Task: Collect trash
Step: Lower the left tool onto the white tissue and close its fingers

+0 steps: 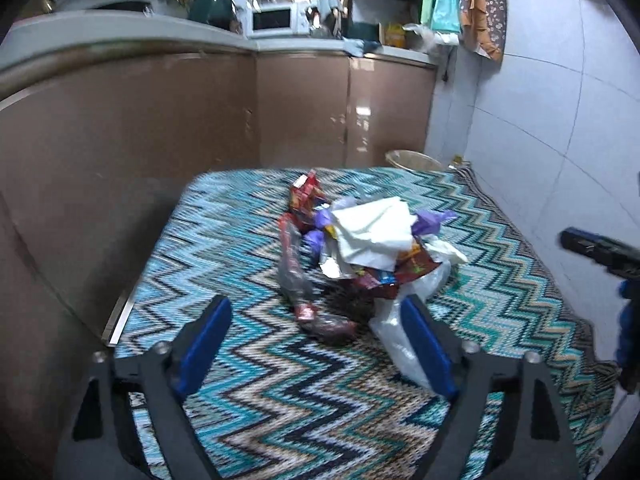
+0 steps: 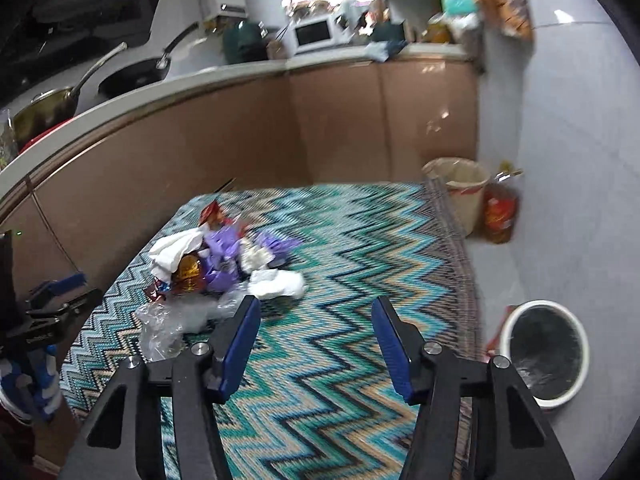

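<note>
Left wrist view is showing the left tongs (image 1: 316, 344) spreading wide and gripping nothing, hovering just short of the trash pile (image 1: 360, 240) lying near the middle of the worktop (image 1: 240, 400), which is wearing a zigzag-patterned cloth. The pile is consisting of red snack wrappers, white tissue, purple scraps and a clear plastic bag (image 1: 404, 332), the last reaching toward the near blue pad. Right wrist view is showing the right tongs (image 2: 316, 340) likewise gaping and empty, pointing at bare cloth to the right of the pile (image 2: 224, 264). A white-rimmed bin (image 2: 546, 352) with a dark liner is standing on the floor beside the worktop, and a lined basket (image 2: 460, 188) is sitting beyond the far edge. Judging from this, collection is barely starting: all visible trash is lying uncollected, and every piece is awaiting grasping and transfer.
</note>
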Motion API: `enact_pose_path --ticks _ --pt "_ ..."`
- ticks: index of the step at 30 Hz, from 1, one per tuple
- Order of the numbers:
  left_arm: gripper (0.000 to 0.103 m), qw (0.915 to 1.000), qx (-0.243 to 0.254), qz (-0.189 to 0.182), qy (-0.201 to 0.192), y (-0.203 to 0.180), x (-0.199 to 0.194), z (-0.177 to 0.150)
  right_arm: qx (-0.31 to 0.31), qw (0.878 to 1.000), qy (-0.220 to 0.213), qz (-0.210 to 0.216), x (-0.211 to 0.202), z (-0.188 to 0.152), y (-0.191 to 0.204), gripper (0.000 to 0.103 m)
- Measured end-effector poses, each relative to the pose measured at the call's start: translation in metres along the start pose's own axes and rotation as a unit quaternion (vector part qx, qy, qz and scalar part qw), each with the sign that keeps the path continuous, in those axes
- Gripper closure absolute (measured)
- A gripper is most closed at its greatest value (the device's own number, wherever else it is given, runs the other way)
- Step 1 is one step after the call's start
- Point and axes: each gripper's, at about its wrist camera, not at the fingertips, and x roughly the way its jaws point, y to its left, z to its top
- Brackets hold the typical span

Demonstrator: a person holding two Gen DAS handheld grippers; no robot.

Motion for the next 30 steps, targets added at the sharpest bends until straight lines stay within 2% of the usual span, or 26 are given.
enact_pose_path --ticks 6,11,21,24,26,28,30 --pt "0.021 0.9984 -0.009 -0.055 -0.002 -0.003 0.03 0.032 0.002 0.999 0.037 0.038 0.05 0.015 0.004 0.048" --pt "0.022 0.9976 -0.002 -0.069 0.0 -0.009 0.059 0.053 0.01 0.996 0.065 0.065 0.09 0.024 0.008 0.048" --pt "0.063 0.9951 0.01 -0.095 0.023 -0.015 0.086 0.055 0.035 0.987 0.12 0.099 0.155 0.02 0.009 0.048" --pt "0.071 0.9949 0.017 -0.096 0.023 -0.018 0.085 0.052 0.046 0.985 0.126 0.105 0.161 0.016 0.004 0.062" --pt "0.077 0.9949 0.023 -0.096 0.02 -0.02 0.083 0.052 0.053 0.985 0.126 0.107 0.16 0.013 0.0 0.08" --pt "0.089 0.9946 0.025 -0.099 0.019 -0.022 0.081 0.052 0.052 0.985 0.129 0.102 0.159 0.01 -0.003 0.094" --pt "0.092 0.9946 0.029 -0.098 0.017 -0.026 0.078 0.051 0.051 0.986 0.126 0.096 0.156 0.008 -0.005 0.097"
